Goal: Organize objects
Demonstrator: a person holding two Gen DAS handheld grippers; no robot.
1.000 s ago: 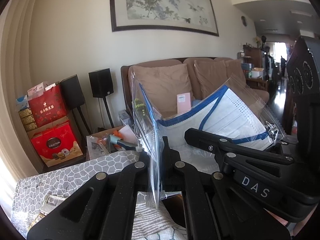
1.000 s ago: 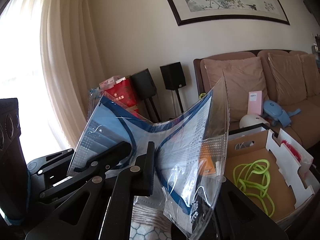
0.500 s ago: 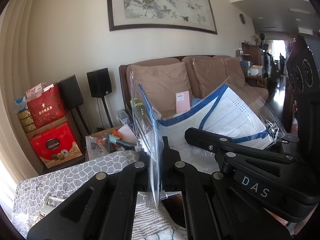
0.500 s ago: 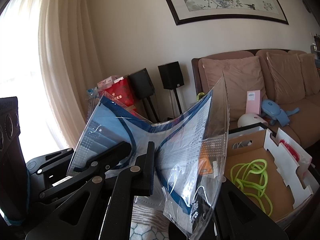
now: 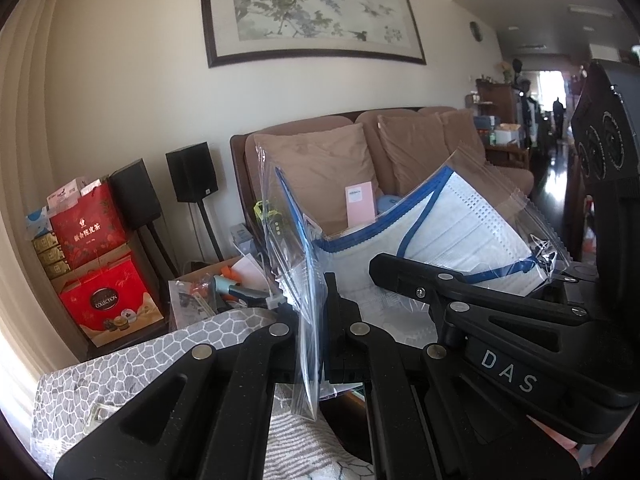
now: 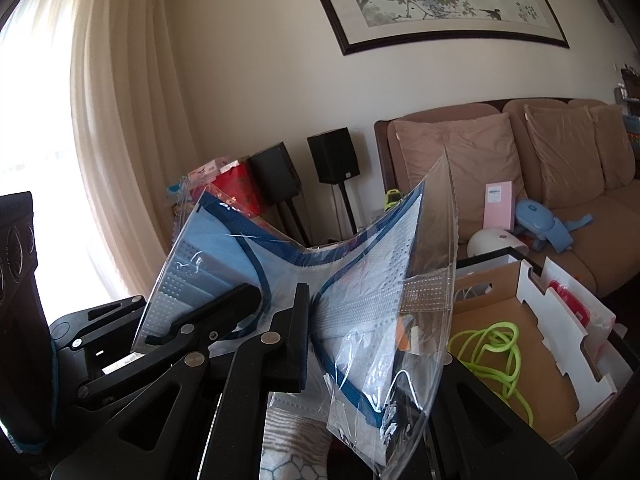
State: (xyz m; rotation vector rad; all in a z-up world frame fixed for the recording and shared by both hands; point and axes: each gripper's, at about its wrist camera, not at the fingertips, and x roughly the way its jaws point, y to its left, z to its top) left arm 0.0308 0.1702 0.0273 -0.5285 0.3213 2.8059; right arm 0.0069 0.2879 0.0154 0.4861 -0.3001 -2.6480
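Note:
A clear plastic bag of white and light-blue face masks (image 5: 460,232) with blue straps hangs in the air between both grippers. My left gripper (image 5: 316,312) is shut on the bag's left edge, which stands upright between its pads. In the left wrist view my right gripper (image 5: 400,268) reaches in from the right and pinches the bag lower down. In the right wrist view the bag of masks (image 6: 360,272) bends in a V, with my right gripper (image 6: 316,332) shut on its middle; the right finger is hidden behind the plastic. The left gripper (image 6: 224,312) holds its far side.
An open cardboard box (image 6: 532,320) with a green cord (image 6: 496,344) sits at the right. Below is a grey honeycomb-pattern cloth (image 5: 120,360). Behind are a brown sofa (image 5: 320,168), two black speakers (image 5: 192,172), red gift bags (image 5: 92,224) and a curtain (image 6: 120,120).

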